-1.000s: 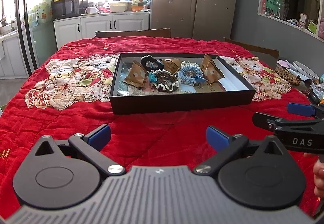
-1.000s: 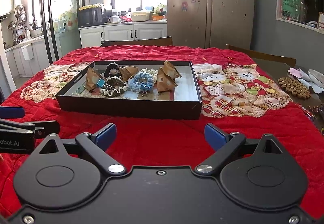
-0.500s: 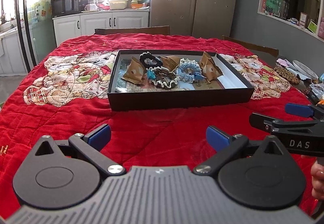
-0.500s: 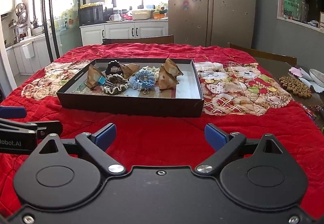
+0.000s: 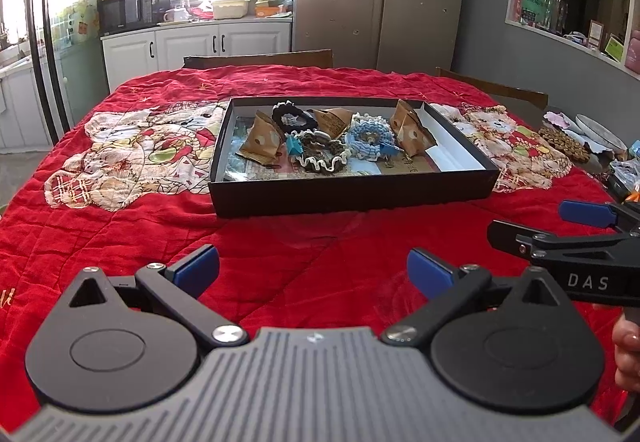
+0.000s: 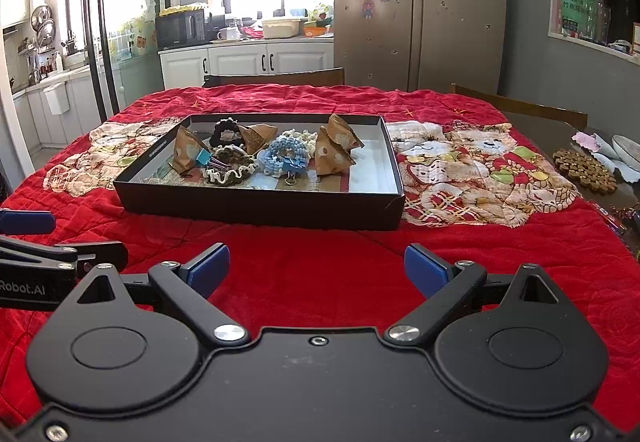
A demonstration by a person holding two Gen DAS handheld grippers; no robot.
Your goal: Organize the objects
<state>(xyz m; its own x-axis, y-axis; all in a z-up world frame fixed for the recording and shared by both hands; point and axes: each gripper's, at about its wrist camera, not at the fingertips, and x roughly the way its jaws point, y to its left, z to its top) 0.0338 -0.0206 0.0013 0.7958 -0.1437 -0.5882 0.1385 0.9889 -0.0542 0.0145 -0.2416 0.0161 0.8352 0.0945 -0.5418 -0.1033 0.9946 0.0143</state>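
Note:
A shallow black box (image 5: pixel 352 194) (image 6: pixel 256 208) sits mid-table on a red quilt. It holds three brown paper pyramid packets (image 5: pixel 262 140) (image 6: pixel 334 152), a black scrunchie (image 5: pixel 292 116) (image 6: pixel 224 132), a blue scrunchie (image 5: pixel 368 140) (image 6: pixel 282 154), a brown and cream scrunchie (image 5: pixel 322 154) (image 6: pixel 230 166) and blue binder clips (image 5: pixel 294 148) (image 6: pixel 294 164). My left gripper (image 5: pixel 313 268) is open and empty, well short of the box. My right gripper (image 6: pixel 317 266) is open and empty, also short of it. Each gripper shows at the edge of the other's view.
A round brown trivet (image 6: pixel 584 170) and plates (image 6: pixel 628 148) lie at the table's right edge with small clutter. Wooden chairs (image 6: pixel 276 76) stand at the far side. Kitchen cabinets and a fridge are behind.
Both grippers have crept slightly toward the box and stay open. Nothing in the box has moved.

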